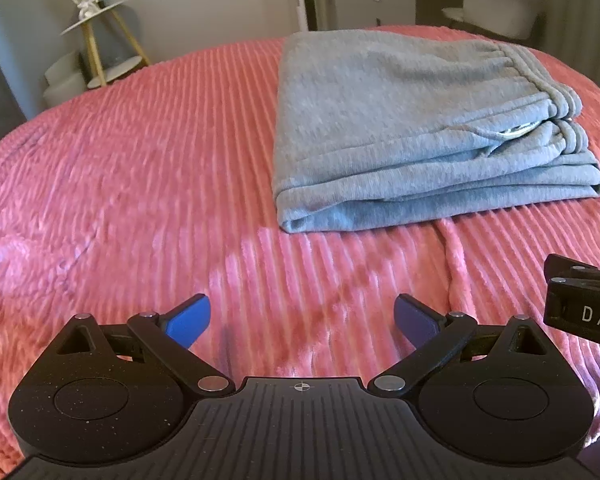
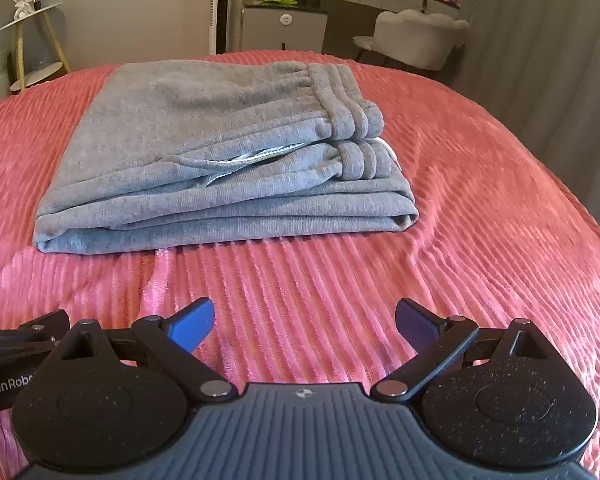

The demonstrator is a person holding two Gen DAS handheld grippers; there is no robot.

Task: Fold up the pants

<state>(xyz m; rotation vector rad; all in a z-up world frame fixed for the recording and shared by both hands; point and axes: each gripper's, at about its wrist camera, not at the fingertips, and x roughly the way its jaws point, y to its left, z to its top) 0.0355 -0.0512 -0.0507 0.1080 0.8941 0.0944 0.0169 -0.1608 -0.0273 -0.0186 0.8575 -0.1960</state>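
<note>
While the grey pants (image 2: 224, 152) are lying folded on the pink blanket (image 2: 480, 220), the left gripper (image 1: 302, 318) and right gripper (image 2: 304, 320) are hovering nearby, jaws apart, empty. Soft and floppy, probably; best pinched at the thick waistband (image 2: 348, 120).

Pants (image 2: 220, 152): grey knit cloth, soft matt fleece-like face, ribbed elastic waistband.
Bedspread (image 1: 140, 168): pink plush cloth, corded in ridges, slight sheen at lower centre of frame.
Left hand-held gripper (image 1: 302, 320): matt black speckled plastic body, bright metal pivot pins, smooth blue pads.
Right hand-held gripper (image 2: 305, 322): same finish.
Side table (image 1: 96, 40), upper left: pale wooden legs.
</note>
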